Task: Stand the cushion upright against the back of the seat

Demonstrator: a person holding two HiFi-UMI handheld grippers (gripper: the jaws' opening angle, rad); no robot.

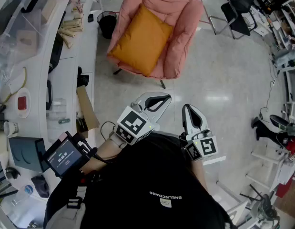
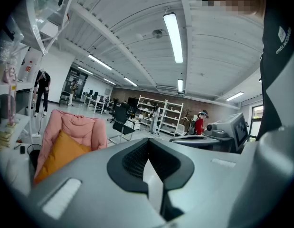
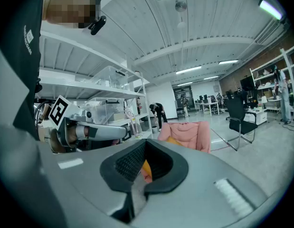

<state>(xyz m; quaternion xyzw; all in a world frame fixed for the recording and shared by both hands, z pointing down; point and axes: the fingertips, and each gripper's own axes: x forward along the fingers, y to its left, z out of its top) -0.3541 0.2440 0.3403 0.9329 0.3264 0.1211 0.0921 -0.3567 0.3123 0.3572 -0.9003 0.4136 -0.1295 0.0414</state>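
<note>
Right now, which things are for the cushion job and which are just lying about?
For the job: cushion, pink chair, left claw, right claw (both shut, empty).
Just lying about: bin, office chair, mug, cardboard.

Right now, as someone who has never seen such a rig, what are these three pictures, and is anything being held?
No robot here: a person holds a tool in each hand. The head view comes from a camera on the person's head, looking steeply down. It shows the left hand-held gripper and the right hand-held gripper, each carrying a cube with square markers. The other two pictures come from cameras riding on those grippers, looking along their jaws. Both pairs of jaws are shut, with nothing between them. Ahead stands a pink armchair with an orange cushion lying in it, untouched. A cluttered white desk runs along the left.
</note>
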